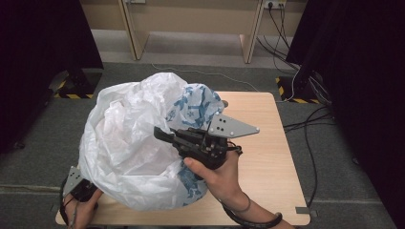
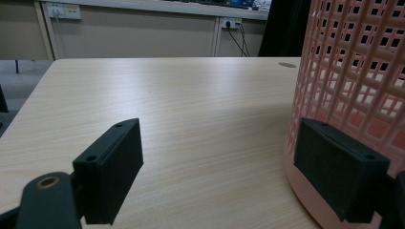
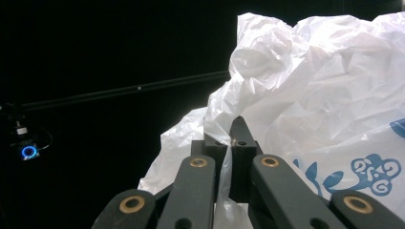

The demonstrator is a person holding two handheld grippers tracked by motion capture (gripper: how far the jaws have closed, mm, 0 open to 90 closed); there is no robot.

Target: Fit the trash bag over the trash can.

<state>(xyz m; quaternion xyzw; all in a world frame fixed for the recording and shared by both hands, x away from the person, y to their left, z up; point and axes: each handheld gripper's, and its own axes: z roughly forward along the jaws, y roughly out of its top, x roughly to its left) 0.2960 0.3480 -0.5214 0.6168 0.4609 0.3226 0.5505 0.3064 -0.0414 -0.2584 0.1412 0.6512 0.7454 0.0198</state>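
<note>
One billowing white plastic bag [image 1: 126,148] covered the pink lattice basket [image 2: 353,71] on the table [image 1: 267,143]. The right gripper [image 3: 229,143] was clamped on its film; the left gripper [image 2: 217,162] stood spread beside the basket. Lining seemed underway, and next the rim probably needed seating.

A lab-like recording room around you

You work at a bare wooden table [image 1: 267,143] on grey carpet [image 1: 43,143], black curtains [image 1: 363,52] on both sides, cables [image 1: 310,129] trailing to wall sockets [image 2: 231,22]

No readable text; bag [image 1: 129,143] print illegible.
</note>
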